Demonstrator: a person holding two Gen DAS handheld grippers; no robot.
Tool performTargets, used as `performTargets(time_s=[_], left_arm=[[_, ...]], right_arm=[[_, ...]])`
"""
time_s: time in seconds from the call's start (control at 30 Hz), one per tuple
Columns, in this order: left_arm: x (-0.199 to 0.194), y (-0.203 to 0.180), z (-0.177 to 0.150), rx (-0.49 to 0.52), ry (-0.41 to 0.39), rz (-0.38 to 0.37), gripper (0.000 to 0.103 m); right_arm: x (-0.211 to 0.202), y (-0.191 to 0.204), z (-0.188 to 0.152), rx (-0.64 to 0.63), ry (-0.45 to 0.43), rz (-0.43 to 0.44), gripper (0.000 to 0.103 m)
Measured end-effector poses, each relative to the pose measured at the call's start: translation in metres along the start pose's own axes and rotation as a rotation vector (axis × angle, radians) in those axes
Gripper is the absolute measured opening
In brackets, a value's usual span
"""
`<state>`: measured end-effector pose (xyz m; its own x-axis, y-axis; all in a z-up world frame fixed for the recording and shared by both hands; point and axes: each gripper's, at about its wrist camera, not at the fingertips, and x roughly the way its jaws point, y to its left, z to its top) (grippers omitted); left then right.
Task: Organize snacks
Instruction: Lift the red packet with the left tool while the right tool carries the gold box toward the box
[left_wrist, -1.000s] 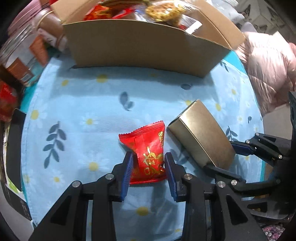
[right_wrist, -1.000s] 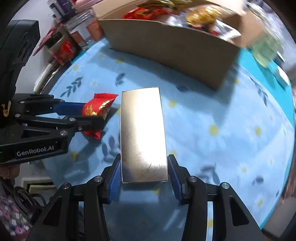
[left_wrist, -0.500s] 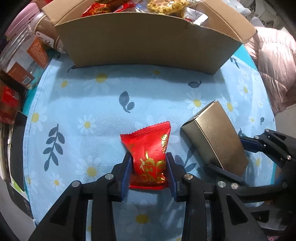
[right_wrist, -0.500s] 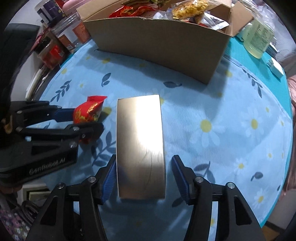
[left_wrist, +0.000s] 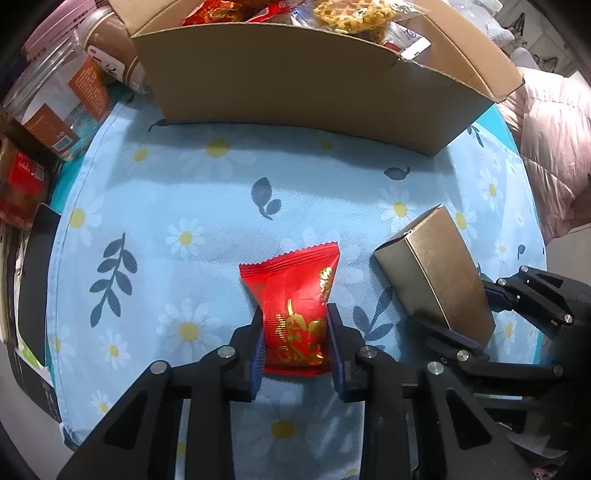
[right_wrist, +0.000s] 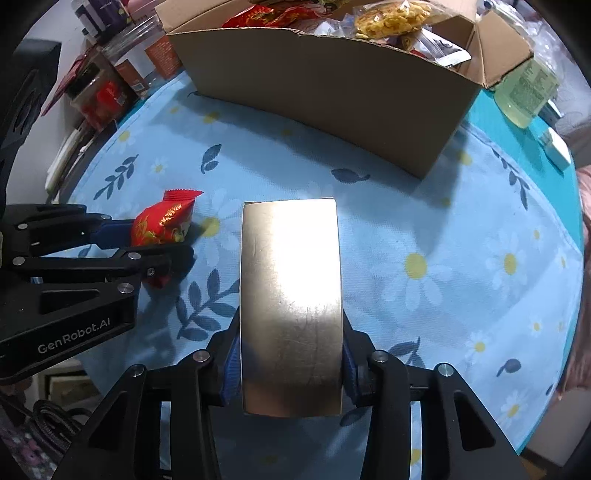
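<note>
**Both grippers closed on snacks, lift to carton pending**

We hold 2 items at once. The left gripper (left_wrist: 295, 341) has just been closing and now pinches the red snack packet (left_wrist: 293, 295) at its lower half, both blue pads pressed into the wrapper. The right gripper (right_wrist: 290, 365) has just been closing too, and its pads bear on both long sides of the gold box (right_wrist: 290, 295) near its near end. Both items lie on the flowered cloth (left_wrist: 184, 184), just beside each other but apart.

We judge the step in hand to be the grasp, now complete. The next move calls for a lift of each item and a carry to the cardboard carton (left_wrist: 295, 92), which already holds other snacks.

The carton's near wall stands tall, so each item must clear its top edge before going forward. The cloth between grippers and carton is bare. Jars (left_wrist: 55, 96) crowd the left side, so we keep the left path central. The 2 grippers sit close together and should rise without converging.
</note>
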<state>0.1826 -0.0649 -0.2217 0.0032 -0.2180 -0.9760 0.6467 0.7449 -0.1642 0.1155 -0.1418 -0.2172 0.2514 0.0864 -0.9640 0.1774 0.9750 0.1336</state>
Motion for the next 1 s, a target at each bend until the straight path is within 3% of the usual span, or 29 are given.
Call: performTargets(time_s=[0.47, 1.0], left_arm=[[-0.027, -0.013, -0.016, -0.062, -0.017, -0.004, 0.029], [-0.093, -0.046, -0.039, -0.119, -0.134, -0.017, 0.028]], right_arm=[[-0.017, -0.002, -0.017, -0.061, 0.026, 0.087, 0.043], [-0.079, -0.007, -0.032, -0.155, -0.053, 0.115, 0.043]])
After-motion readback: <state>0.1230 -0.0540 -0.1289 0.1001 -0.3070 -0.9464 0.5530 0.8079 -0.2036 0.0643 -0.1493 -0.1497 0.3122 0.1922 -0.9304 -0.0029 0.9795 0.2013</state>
